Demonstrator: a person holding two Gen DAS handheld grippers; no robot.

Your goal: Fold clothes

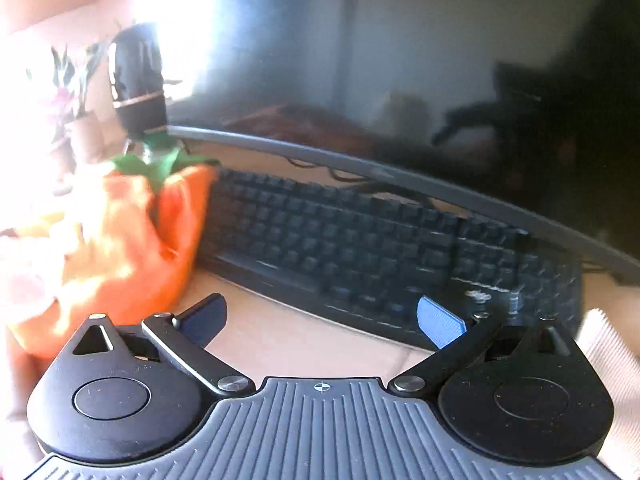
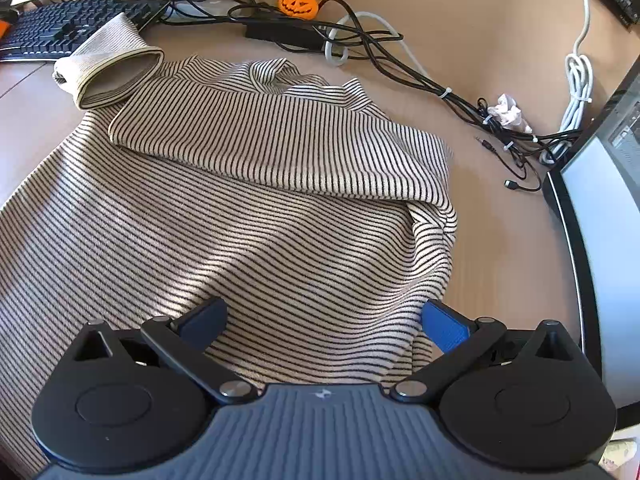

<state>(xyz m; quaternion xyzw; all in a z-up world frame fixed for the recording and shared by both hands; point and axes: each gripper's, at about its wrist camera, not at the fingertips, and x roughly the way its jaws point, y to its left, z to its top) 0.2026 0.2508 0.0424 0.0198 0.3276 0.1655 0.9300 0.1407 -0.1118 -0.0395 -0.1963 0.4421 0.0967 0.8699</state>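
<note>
The right tongs (image 2: 322, 320) stand wide open with nothing between their two blue pads, hovering over the near part of one beige knit sweater with thin black stripes (image 2: 224, 216), which lies spread on the tan wooden surface (image 2: 480, 40). One sleeve is folded across the chest, its plain beige cuff (image 2: 116, 76) lying open-mouthed at the far left, touching the front edge of one black keyboard (image 2: 60, 28). The sweater's right edge bunches into a rumpled fold just ahead of the right pad, and bare surface runs between that edge and the dark curved frame of one monitor at the right (image 2: 576, 248). Beyond the collar lie a tangle of black cables (image 2: 400, 60), one white cable (image 2: 576, 76), one small orange jack-o'-lantern figure (image 2: 299, 3) and one crumpled scrap of white paper (image 2: 508, 110), all apart from the cloth. The left tongs (image 1: 322, 320) are likewise spread wide and hold nothing, raised over bare surface in front of the same keyboard (image 1: 380, 248). One dark curved screen (image 1: 400, 80) stands behind it, one orange plush pumpkin with green leaves (image 1: 136, 232) sits close to the keyboard's left end, and a strip of the beige knit shows at the right edge of that view.
</note>
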